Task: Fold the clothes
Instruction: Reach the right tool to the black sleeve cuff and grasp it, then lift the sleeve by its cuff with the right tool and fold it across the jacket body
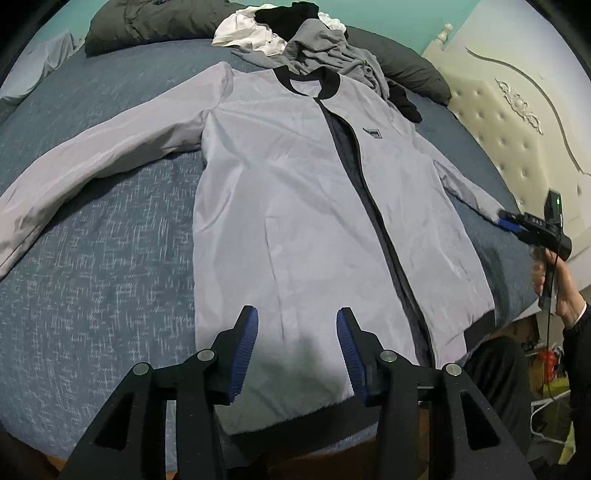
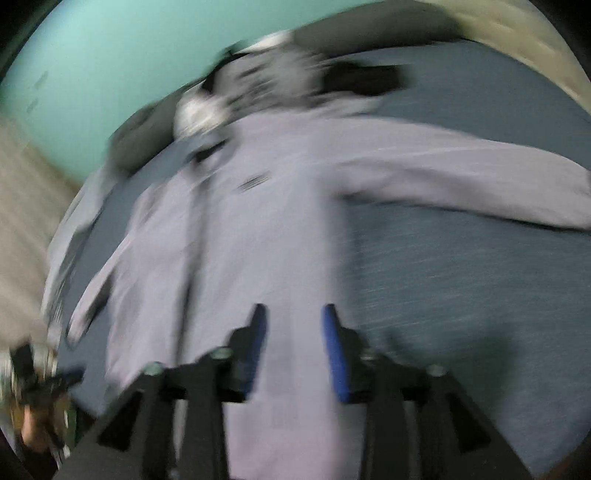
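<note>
At the near edge of the bed we find the left gripper poised over the hem of the pale grey jacket, its blue-padded fingers spread apart with cloth showing in the gap but no pad pressing on it. We note the jacket lies front up and flat on the blue-grey bedspread, its dark zip line running from the hem up to the black collar, one sleeve stretched out to the left of the left wrist view. Toward the right edge of that view, we record the right gripper held in a person's hand, its blue tips near the other sleeve; whether they touch the cloth we cannot tell. From its own camera, heavily blurred, the right gripper shows fingers parted over the jacket, nothing clamped between them. Beyond the collar, a heap of clothes, grey, white and black, rests against a dark pillow. Farther right stands a cream tufted headboard, and behind everything a teal wall.
</note>
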`<state>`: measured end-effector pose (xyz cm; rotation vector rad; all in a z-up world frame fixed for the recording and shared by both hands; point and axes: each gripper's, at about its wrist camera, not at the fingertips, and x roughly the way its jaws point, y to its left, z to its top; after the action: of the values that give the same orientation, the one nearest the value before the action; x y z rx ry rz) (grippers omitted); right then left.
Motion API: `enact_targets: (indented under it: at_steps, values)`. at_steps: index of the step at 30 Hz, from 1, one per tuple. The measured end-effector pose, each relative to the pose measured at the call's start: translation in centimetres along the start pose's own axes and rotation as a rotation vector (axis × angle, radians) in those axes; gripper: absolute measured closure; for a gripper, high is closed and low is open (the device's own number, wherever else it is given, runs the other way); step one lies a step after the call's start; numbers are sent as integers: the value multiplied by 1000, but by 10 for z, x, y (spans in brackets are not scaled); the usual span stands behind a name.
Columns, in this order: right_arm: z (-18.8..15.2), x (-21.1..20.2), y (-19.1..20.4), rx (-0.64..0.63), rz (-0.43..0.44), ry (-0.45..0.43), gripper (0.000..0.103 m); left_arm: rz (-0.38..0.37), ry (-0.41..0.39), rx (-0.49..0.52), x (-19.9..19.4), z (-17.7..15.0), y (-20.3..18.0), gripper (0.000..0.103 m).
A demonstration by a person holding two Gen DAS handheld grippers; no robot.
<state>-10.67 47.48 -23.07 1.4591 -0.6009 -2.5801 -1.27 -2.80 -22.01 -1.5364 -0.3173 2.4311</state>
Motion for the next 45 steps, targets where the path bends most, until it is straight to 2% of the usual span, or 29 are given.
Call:
enact_targets:
  at_steps: [5, 11, 13, 19, 22, 26, 34, 35, 36, 37, 39, 42, 45]
  values:
    - [34, -36, -134, 231, -121, -87, 63, 22, -34, -25, 8, 11, -1, 50]
    - [42, -59, -240, 434, -174, -160, 51, 56, -54, -82, 16, 21, 9, 48]
    - [44, -58, -260, 471, -189, -166, 48, 68, -55, -102, 18, 24, 14, 48]
    - [43, -55, -298, 552, -206, -202, 41, 102, -59, -123, 22, 34, 22, 47]
    - [44, -52, -306, 577, -193, -219, 39, 107, -65, -134, 23, 38, 26, 38]
    - [49, -50, -314, 581, -166, -239, 33, 116, -66, -143, 27, 41, 28, 38]
    - [58, -44, -324, 601, -127, -276, 33, 119, -62, -150, 34, 45, 26, 38]
    - [59, -45, -323, 588, -128, -274, 37, 118, -62, -150, 34, 45, 26, 38]
    - [61, -46, -320, 568, -131, -271, 52, 116, -63, -150, 34, 45, 26, 38]
    - [63, -46, -317, 547, -138, -266, 58, 115, -64, -150, 34, 46, 25, 38]
    - [69, -47, -308, 498, -174, -253, 77, 110, -67, -150, 34, 46, 25, 38]
    - [75, -51, -296, 460, -174, -281, 86, 99, -73, -155, 30, 45, 25, 38]
    - [84, -60, -277, 412, -173, -311, 89, 92, -86, -155, 23, 44, 26, 38]
